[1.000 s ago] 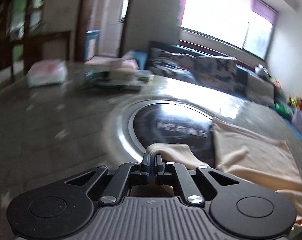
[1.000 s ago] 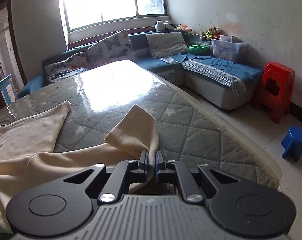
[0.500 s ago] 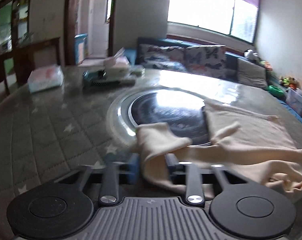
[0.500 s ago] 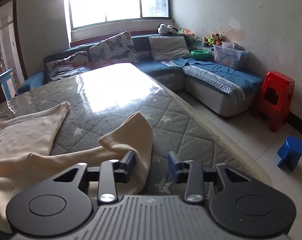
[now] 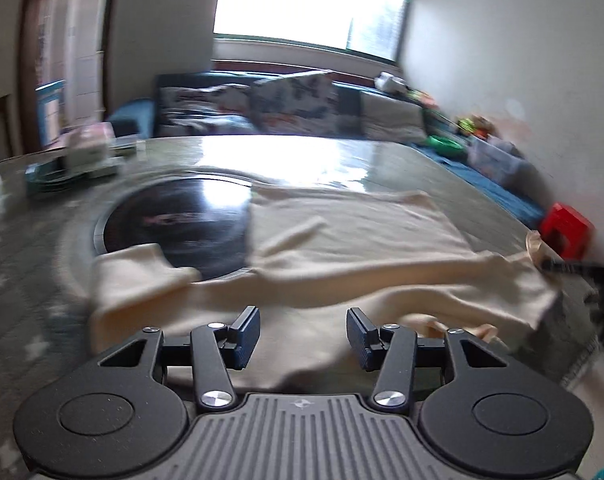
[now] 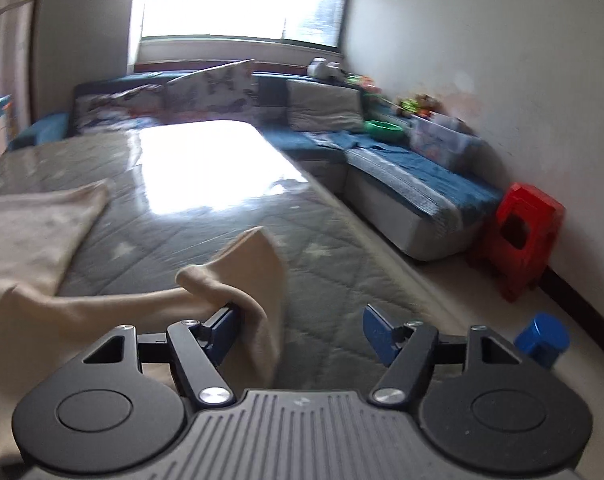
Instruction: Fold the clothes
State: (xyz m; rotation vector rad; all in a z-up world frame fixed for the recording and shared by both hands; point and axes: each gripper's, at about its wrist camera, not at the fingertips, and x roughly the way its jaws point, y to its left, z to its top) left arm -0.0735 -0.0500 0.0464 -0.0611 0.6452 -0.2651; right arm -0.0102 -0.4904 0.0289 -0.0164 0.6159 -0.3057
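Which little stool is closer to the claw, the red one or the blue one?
The blue stool, low and round, sits just past the right gripper. The taller red stool stands farther back by the sofa.

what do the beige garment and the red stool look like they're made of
Beige garment: soft knit or fleece-like fabric, matte; it drapes and creases loosely over the table. The exact fibre is unclear through the blur. Red stool: moulded plastic by the look, with a slight sheen, uniform colour and rounded cut-out sides.

garment [image 5: 353, 248]: cream/beige, plain
table cover [image 6: 333, 280]: grey-green quilted, diamond stitch w/ pale stars
turntable [image 5: 178, 216]: black glass, silver rim, centre-left
sofa [image 6: 421, 176]: blue; butterfly-print cushions [image 6: 218, 84]
stool [image 6: 525, 232]: red, right edge
small stool [image 6: 541, 338]: blue, lower right
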